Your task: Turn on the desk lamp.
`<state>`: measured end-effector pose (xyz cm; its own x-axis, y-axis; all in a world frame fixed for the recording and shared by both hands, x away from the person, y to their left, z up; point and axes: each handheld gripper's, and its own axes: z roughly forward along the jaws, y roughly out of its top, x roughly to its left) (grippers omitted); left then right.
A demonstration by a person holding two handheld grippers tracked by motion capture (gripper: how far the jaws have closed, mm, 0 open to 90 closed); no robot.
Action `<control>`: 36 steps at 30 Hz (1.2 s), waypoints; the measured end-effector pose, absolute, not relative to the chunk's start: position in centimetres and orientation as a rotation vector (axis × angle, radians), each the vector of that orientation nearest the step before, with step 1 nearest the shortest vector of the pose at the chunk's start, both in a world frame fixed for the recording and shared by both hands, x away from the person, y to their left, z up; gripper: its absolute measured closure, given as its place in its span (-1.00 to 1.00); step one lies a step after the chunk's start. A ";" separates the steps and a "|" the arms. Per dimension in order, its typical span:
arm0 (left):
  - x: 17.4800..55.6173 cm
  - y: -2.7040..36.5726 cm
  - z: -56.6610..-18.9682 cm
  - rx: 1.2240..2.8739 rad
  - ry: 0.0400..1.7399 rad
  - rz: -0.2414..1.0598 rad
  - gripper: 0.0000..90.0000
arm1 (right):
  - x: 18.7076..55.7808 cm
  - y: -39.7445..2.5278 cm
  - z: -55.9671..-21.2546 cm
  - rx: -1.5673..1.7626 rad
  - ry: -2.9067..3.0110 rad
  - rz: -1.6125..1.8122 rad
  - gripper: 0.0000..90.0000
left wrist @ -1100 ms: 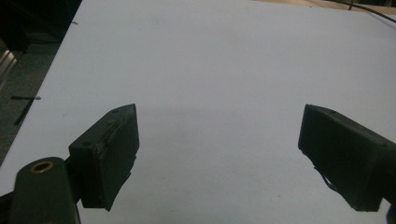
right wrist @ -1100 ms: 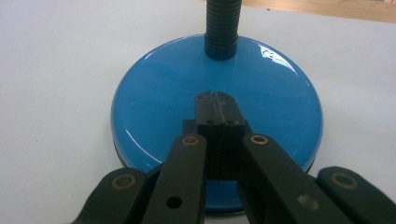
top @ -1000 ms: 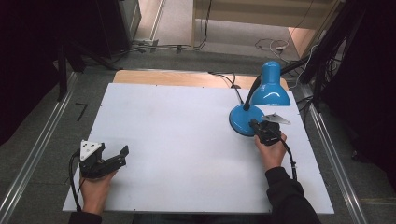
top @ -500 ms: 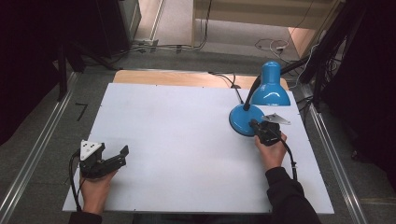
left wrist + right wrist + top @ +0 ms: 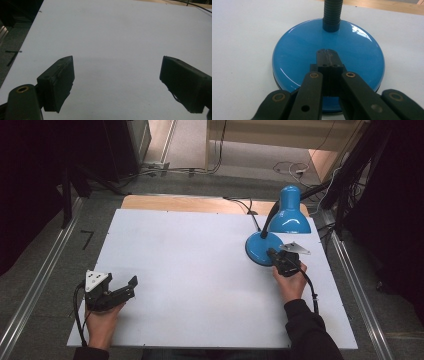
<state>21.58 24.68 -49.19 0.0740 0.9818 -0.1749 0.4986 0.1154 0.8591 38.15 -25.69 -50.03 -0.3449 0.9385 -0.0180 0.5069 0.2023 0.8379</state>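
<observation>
Lamp base (image 5: 294, 62) partly behind claw (image 5: 328, 53)

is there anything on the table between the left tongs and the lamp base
No. In the high view, the white tabletop between the left tongs and the blue lamp base is bare. The left gripper view shows plain white surface ahead of its open jaws.

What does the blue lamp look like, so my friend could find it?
Look at the big white table, then its far right corner. There stands the lamp: a shiny blue round base, a black bendy neck and a blue bell-shaped shade. It is the one bright blue thing, with the right tongs shut over its base.
</observation>
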 end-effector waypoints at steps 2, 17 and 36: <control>21.5 24.7 -49.2 1.500 1.547 0.720 -0.71 | 38.1 -25.7 -50.1 1.346 1.955 1.034 0.96; 21.6 24.6 -49.1 1.505 1.544 0.720 -0.71 | 38.0 -26.1 -50.1 1.373 1.947 1.056 0.95; 21.7 24.5 -49.1 1.505 1.539 0.715 -0.71 | 36.9 -27.3 -48.2 1.436 1.975 1.149 0.44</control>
<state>21.72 24.50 -49.10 0.0805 0.9809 -0.1769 0.4980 0.1141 0.8596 36.86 -27.26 -48.20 -0.3650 0.9236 0.1175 0.5587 0.1163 0.8212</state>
